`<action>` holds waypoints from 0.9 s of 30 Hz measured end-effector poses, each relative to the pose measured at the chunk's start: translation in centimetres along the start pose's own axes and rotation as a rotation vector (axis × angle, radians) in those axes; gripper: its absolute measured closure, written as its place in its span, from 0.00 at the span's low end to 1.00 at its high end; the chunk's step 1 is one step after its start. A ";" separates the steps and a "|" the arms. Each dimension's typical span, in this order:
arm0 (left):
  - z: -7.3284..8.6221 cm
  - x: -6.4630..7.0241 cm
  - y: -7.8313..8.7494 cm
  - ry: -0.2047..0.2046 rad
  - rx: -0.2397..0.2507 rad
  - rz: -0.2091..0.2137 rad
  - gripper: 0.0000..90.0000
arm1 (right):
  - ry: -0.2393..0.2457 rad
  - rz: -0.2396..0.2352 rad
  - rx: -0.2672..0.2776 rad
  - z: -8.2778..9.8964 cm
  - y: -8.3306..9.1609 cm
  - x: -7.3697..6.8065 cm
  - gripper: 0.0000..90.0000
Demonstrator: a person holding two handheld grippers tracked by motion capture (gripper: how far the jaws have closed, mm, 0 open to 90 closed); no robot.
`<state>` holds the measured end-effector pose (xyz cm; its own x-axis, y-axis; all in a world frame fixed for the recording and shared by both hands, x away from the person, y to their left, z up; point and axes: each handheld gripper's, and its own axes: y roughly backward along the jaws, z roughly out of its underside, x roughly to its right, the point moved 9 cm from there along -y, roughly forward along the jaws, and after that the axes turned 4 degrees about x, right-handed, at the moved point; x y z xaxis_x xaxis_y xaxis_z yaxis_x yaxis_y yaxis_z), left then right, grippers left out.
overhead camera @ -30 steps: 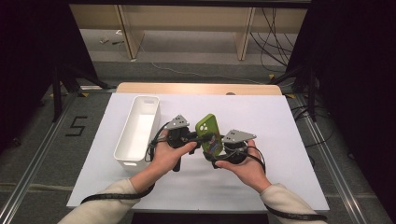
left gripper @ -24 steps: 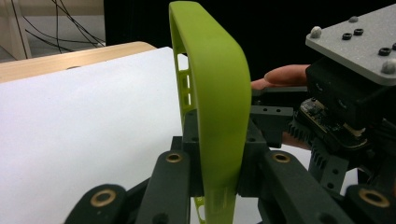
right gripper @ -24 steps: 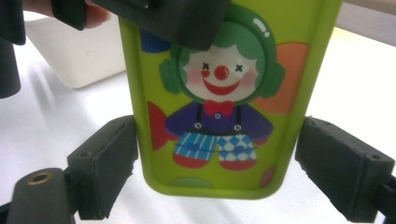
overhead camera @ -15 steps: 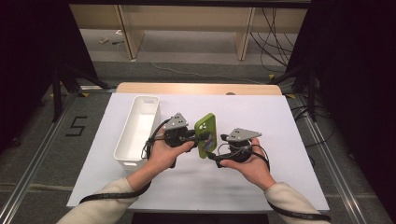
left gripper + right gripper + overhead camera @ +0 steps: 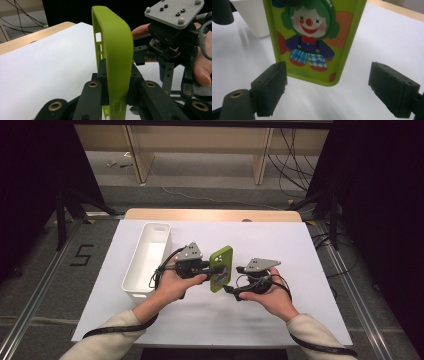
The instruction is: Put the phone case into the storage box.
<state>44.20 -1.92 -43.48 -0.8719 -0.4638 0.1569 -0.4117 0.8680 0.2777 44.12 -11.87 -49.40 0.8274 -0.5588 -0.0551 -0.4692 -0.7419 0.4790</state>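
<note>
while a person's two hands hold a gripper each above a white tabletop (image 5: 310,250), the left gripper (image 5: 206,267) has its jaws closed on a green phone case (image 5: 221,268), pinching one long edge of it so the case stands on edge beyond the jaws, clear of the tabletop. seen from the left gripper view, the case (image 5: 113,57) rises straight up from between the two black jaws, its rim curving over at the top. the right gripper (image 5: 334,92) has its jaws spread wide and holding nothing; the case (image 5: 312,32) hangs just ahead of them, centred on the gap, its printed face with a cartoon clown turned toward them. a white bin (image 5: 147,257) sits on the tabletop behind the left gripper's jaws, on the far side from the right gripper (image 5: 239,279).
</note>
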 end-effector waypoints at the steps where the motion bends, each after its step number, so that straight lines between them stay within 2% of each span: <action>1: 0.0 0.0 0.0 -0.003 -0.002 0.003 0.86 | 0.001 -0.002 -0.002 0.1 0.0 0.0 0.18; 9: 0.4 0.0 -0.3 -0.023 -0.015 0.028 0.86 | 0.012 -0.022 -0.001 0.1 0.0 -0.1 0.19; 16: 0.3 0.6 -1.3 -0.054 -0.022 0.076 0.86 | 0.023 -0.036 0.003 0.1 0.0 0.0 0.19; 27: -0.5 0.6 -3.7 -0.101 -0.021 0.117 0.86 | 0.032 -0.038 0.027 0.0 0.7 1.7 0.20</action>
<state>45.30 -5.50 -43.89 -0.9363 -0.3388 0.0931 -0.3014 0.9106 0.2826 45.21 -13.37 -49.11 0.8542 -0.5179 -0.0448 -0.4446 -0.7725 0.4534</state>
